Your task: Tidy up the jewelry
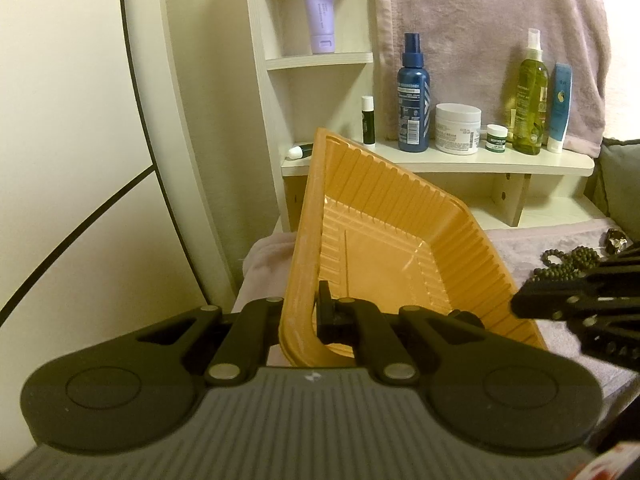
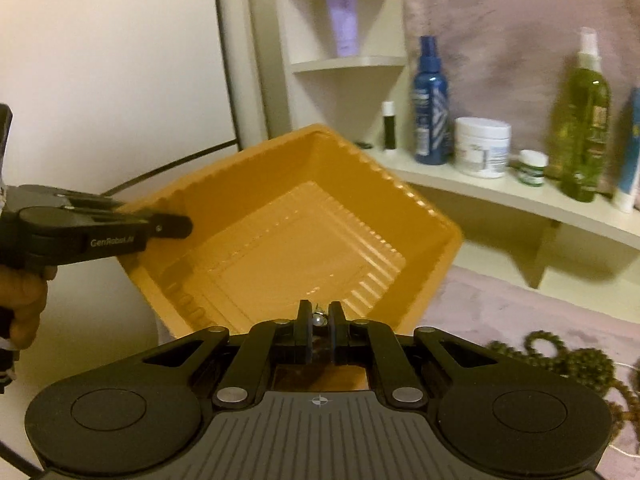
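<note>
From the left wrist camera, the left gripper (image 1: 310, 316) is clamped tight on the near left rim of an orange plastic tray (image 1: 384, 240), one finger inside the wall and one outside, and the tray is tipped up off the mauve cloth (image 1: 520, 248) so that its ribbed inside faces the camera. At the right edge the black fingers of the right gripper (image 1: 520, 305) reach in just beside the tray's right rim. Beyond them, on the cloth to the right, lies a heap of dark beaded strands (image 1: 568, 262), well apart from the tray. Behind stands a pale shelf (image 1: 440, 166) carrying a blue spray bottle (image 1: 413, 96), a white jar (image 1: 458, 128) and a green spray bottle (image 1: 531, 100). From the right wrist camera, somewhat blurred, the right gripper (image 2: 319, 316) is nearly closed, pinching a small shiny metal piece (image 2: 319, 317) between its pads; I cannot tell what kind of jewelry it is. It hangs at the near edge of the tray (image 2: 304, 216), whose bottom looks bare. On the left the left gripper (image 2: 176, 227) grips the tray's rim, with the person's hand (image 2: 24, 300) below it. The beaded strands (image 2: 576, 364) lie on the cloth at lower right.
</note>
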A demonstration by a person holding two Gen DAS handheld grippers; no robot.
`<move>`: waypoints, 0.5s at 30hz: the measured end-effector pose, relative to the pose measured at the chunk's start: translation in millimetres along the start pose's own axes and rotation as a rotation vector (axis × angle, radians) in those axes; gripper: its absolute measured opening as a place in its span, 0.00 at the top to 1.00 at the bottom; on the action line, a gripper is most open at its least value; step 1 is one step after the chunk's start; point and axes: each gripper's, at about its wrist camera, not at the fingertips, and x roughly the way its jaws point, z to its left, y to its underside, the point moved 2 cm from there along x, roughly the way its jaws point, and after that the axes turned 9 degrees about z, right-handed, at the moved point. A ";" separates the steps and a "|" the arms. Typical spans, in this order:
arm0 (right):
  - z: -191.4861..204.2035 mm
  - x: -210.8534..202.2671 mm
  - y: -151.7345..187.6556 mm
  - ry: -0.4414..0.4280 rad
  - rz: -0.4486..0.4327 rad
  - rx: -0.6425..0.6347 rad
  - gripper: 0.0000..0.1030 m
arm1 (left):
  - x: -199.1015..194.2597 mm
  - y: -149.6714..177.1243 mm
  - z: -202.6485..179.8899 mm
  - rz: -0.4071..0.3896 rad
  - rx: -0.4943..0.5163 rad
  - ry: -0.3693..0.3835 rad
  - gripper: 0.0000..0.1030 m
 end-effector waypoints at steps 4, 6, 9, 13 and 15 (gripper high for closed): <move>2.4 9.1 -2.6 -0.007 0.000 -0.001 0.92 | -0.1 0.1 -0.1 -0.001 0.000 -0.001 0.96; 3.0 9.8 -2.8 -0.019 -0.005 -0.006 0.92 | -0.1 0.1 -0.1 0.000 -0.001 -0.001 0.96; 3.8 8.0 -2.3 -0.034 -0.020 -0.009 0.86 | -0.2 0.1 -0.3 0.000 0.000 -0.001 0.96; -3.1 -1.2 2.0 -0.003 -0.054 0.019 0.56 | -1.4 -0.1 -1.2 -0.002 -0.002 -0.001 0.96; -11.4 -7.3 5.2 0.020 -0.060 0.050 0.56 | -1.3 0.0 -1.0 -0.002 -0.002 -0.001 0.96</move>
